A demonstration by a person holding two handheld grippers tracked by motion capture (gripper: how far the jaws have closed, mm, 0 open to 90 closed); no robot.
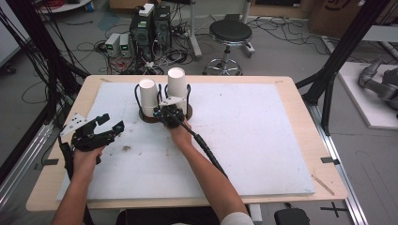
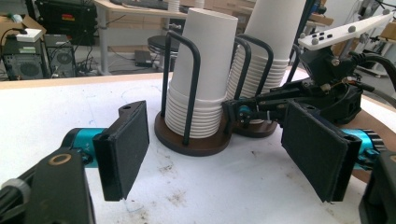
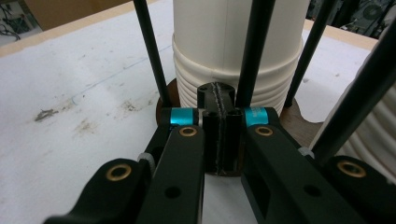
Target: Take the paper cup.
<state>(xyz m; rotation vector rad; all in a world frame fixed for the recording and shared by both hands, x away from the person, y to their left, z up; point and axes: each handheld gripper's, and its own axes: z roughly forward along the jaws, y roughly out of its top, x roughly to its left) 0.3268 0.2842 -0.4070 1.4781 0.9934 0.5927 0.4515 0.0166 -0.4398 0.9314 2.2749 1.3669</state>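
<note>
Right gripper (image 1: 165, 114) fingers closed, at cup stack (image 1: 148, 96)

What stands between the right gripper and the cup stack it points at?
The holder's black bars rise in front of the cup stack. The right gripper, jaws shut, sits at the stack's base just beside one bar. The left gripper waits open, apart from the holder.

black holder rods (image 3: 152, 51) fence the cup stack (image 3: 236, 51) — white mat (image 1: 253, 140) open
</note>
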